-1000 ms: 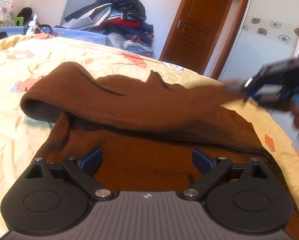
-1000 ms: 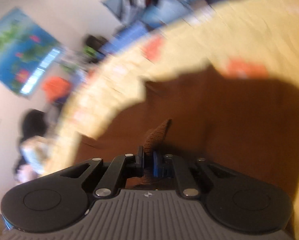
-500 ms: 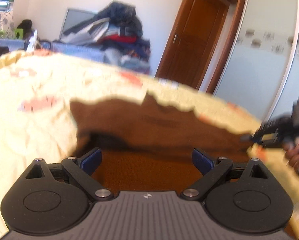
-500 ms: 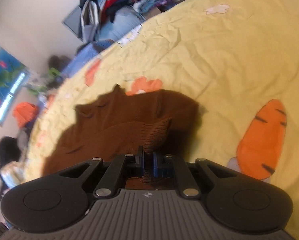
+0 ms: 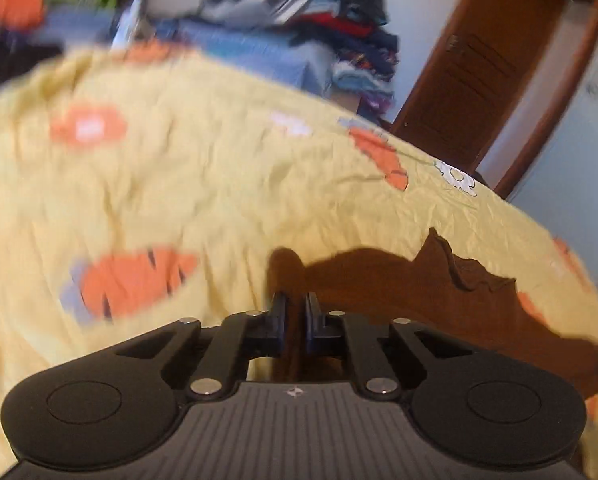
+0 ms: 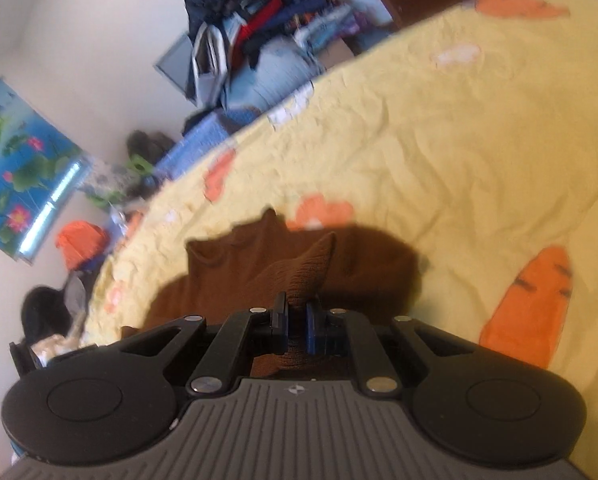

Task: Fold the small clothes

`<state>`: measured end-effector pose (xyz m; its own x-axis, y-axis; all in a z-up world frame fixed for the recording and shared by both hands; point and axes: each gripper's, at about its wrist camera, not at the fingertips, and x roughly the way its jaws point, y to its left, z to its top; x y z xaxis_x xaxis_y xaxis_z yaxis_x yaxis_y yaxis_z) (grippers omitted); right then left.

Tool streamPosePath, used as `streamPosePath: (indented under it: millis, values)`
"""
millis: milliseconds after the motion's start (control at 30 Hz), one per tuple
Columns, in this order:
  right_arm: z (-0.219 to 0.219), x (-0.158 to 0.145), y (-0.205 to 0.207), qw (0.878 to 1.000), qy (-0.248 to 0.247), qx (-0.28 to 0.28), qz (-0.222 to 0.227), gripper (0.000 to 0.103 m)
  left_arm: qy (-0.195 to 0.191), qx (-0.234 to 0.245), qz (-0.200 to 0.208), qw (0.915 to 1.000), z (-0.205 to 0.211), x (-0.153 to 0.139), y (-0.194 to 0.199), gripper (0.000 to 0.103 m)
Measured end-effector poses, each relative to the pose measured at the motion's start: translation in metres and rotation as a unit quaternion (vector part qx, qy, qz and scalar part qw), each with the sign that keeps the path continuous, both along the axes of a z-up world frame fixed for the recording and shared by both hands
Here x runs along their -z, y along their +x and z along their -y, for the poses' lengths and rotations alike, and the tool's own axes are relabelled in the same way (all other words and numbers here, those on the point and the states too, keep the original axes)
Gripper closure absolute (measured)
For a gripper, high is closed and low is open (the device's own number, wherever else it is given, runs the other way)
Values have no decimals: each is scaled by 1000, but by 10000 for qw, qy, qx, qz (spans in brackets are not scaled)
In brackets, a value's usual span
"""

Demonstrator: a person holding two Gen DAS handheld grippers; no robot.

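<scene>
A yellow bedsheet point(image 5: 219, 184) with orange carrot prints fills the space ahead of both tongs and spreads to each side of them. Far beyond the tongs, past the far edge of the bed, a pile of clothes point(image 6: 259, 20) is stacked against the wall, and a brown wooden door point(image 5: 479, 72) stands ahead and to the right of the left tongs. A poster with lotus flowers point(image 6: 19, 160) hangs on the wall far to the left of the right tongs. The brown knitted garment point(image 5: 439, 292) lies on the sheet, reaching from the left tongs forward and off to their right; in the right wrist view the same garment point(image 6: 259, 276) lies just in front of the fingers and a little to their left. The left gripper point(image 5: 295, 316) has its jaws almost together, with a fold of the brown cloth pinched between them and rising just above the tips. The right gripper point(image 6: 297, 322) is likewise nearly closed on a ribbed corner of the garment, which stands up as a point just ahead of the tips.
</scene>
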<state>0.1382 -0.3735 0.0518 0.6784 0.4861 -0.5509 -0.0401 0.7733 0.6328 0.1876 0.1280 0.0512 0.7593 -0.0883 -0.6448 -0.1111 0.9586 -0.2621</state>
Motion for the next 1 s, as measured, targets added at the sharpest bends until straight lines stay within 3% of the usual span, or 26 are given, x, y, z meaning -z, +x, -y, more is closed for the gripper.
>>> streamPosePath:
  millis: [100,167,200,267,300,333,400,433,467,533,600,667,700,767,867,933,1000]
  values:
    - [7,14,5,9994,-268,109,-215,88,1363,154,-15,9905,18,9,6,99]
    - [1,37,12,9966,-623,53,-527,88,1749,305,-220,9839,24,27,9,99]
    - [-3,42,10,9965,-699,-1,-457,88,1951,325,-182,9801,27,30,4,98]
    - [-8,39,5,9968,-744,21,-309,77,2337,94,70,9722,32,24,-10,95]
    - [-8,34,2,9969,-731,45,-273,57,2493,-41,294,9680,34,14,-20,95]
    - [-6,27,-1,9972,-730,88,-151,38,2525,-73,564,9659,36,2,-28,95]
    - [-5,5,-9,9944,-921,329,398,35,2423,-66,963,9654,44,-19,-35,89]
    - [-8,-6,-8,9915,-1094,397,582,35,2345,80,1035,9666,52,-25,-34,78]
    - [-14,-14,-3,9889,-1254,394,688,35,2271,319,1065,9675,66,-28,-28,61]
    - [-38,-21,11,9859,-1453,104,824,35,2149,858,1027,9674,91,-21,-14,37]
    - [-72,-11,27,9817,-1704,-405,753,37,2128,1257,573,9673,112,2,8,36]
    - [-104,15,41,9709,-2179,-871,481,39,2163,1310,27,9675,114,33,25,36]
    - [-113,31,44,9638,-2472,-973,250,39,1991,1260,252,9715,104,38,22,35]
    - [-116,43,31,9508,-2816,-1102,669,38,1758,1316,182,9754,87,37,22,35]
    - [-111,41,25,9457,-2884,-1303,737,38,1697,1121,104,9790,72,17,27,37]
    - [-111,28,40,9517,-2728,-1323,482,37,1672,1022,527,9792,68,0,30,37]
    - [-110,7,55,9638,-2225,-1238,793,37,1881,1153,575,9737,79,-6,49,37]
